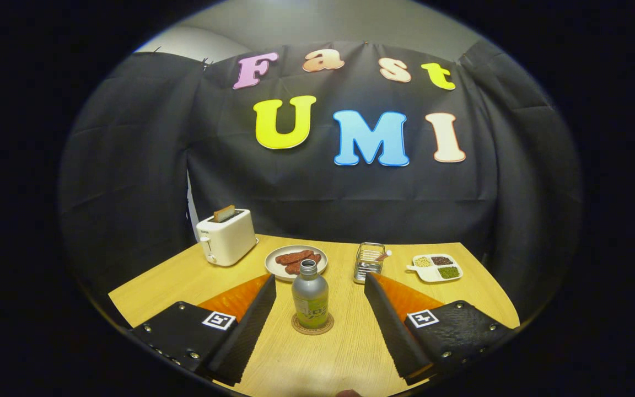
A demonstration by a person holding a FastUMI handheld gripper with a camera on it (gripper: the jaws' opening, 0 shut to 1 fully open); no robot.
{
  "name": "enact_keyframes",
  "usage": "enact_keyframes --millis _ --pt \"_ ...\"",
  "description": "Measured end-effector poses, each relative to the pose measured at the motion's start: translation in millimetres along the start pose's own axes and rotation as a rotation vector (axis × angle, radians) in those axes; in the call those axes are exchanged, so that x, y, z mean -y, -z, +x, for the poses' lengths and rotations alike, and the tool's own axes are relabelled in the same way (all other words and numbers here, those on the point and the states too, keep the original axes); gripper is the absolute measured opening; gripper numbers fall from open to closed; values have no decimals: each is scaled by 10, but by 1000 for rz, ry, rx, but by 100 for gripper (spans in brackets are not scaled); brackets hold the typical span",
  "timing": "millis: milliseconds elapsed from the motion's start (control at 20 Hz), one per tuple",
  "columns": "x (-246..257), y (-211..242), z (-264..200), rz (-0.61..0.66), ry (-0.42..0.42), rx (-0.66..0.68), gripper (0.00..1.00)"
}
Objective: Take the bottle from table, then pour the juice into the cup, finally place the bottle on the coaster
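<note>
Black cloth backs a wooden bench (pixel 345 353) on which we see a white toaster (pixel 226 236) at the far left, a plate of sausages (pixel 296 259) mid-back, a small metal rack (pixel 368 262) and a divided dish of grains (pixel 435 267) toward the far right. Our tongs (pixel 320 309) stand wide apart and grip nothing. Between their fingers, just ahead, the juice bottle (pixel 310 295) stands upright on the round coaster (pixel 312 325), its long axis vertical and its cap off. No cup can be made out. We judge the bottle already placed, or a straight forward approach if not.
</note>
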State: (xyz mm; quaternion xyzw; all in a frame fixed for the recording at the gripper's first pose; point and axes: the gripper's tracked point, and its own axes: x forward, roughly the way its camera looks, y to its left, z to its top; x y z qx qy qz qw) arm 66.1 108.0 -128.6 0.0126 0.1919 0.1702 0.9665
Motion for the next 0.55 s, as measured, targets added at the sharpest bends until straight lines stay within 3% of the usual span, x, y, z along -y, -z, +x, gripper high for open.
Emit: enact_keyframes --millis 350,550 --pt "-7 -330 -561 -7 51 79 98" --pt "50 -491 -846 -31 121 129 98"
